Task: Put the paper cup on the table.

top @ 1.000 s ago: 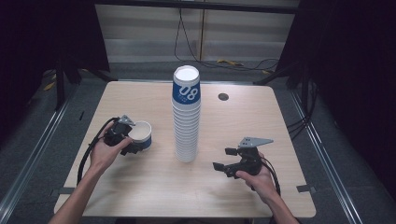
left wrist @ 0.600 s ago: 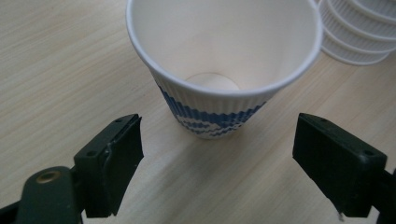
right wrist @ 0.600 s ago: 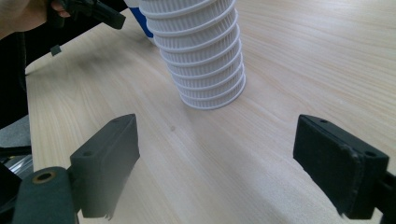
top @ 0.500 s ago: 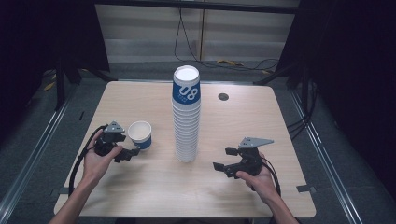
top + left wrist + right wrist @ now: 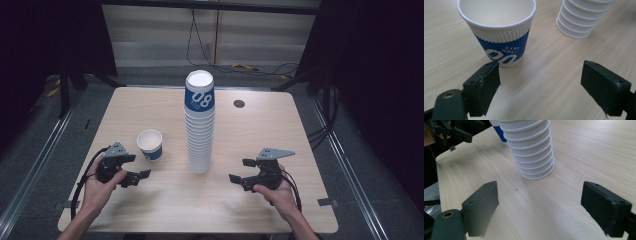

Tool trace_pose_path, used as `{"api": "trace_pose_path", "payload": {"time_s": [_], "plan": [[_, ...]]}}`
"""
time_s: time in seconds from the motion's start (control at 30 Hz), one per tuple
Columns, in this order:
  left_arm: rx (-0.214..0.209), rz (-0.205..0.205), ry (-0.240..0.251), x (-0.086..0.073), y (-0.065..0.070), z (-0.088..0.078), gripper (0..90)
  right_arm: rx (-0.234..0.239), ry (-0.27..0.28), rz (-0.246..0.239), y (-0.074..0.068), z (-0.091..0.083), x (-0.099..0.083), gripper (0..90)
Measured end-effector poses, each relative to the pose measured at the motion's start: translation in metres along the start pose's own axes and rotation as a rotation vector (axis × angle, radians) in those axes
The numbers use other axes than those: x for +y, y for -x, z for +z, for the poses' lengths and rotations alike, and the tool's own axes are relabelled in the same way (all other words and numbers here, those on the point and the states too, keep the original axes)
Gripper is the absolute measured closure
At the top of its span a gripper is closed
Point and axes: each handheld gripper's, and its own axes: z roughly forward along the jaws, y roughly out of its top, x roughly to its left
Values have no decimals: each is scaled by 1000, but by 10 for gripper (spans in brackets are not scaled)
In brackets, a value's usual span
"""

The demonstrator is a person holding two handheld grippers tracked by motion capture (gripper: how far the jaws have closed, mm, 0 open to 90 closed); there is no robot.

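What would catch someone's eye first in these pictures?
The tall stack of paper cups at the middle of the wooden table, its top cup blue with a white "08". To its left a single blue-and-white paper cup stands upright, just ahead of the open left gripper.

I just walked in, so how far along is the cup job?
Done: one single cup stands upright, apart from the tall stack. In hand: nothing; the left gripper sits open near that cup, the right gripper open beside the stack. Left: the stack's remaining cups.
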Motion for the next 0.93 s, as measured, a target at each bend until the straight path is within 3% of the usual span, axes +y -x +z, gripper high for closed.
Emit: {"api": "trace_pose_path", "payload": {"time_s": [0.13,0.23,0.37,0.53,0.63,0.77,0.83,0.93], "plan": [[-20,2,18,-8,13,4,156,-15,15,0,-2,-2,0,146],[-56,-43,57,-14,21,9,156,-21,22,5,-4,-4,-5,147],[-56,-8,65,-17,34,16,156,-22,23,18,-6,-7,-12,147],[-57,-3,101,-13,47,23,156,-22,49,28,-8,-8,-13,146],[-87,-54,106,-6,52,31,156,-30,49,27,-11,-4,-14,148],[-103,-28,93,-10,57,40,156,-26,44,12,-16,1,-16,152],[-74,0,96,-13,58,42,157,-24,38,11,-17,4,-17,152],[-79,-10,98,-13,57,41,157,-24,16,-3,-18,7,-19,151]]}}
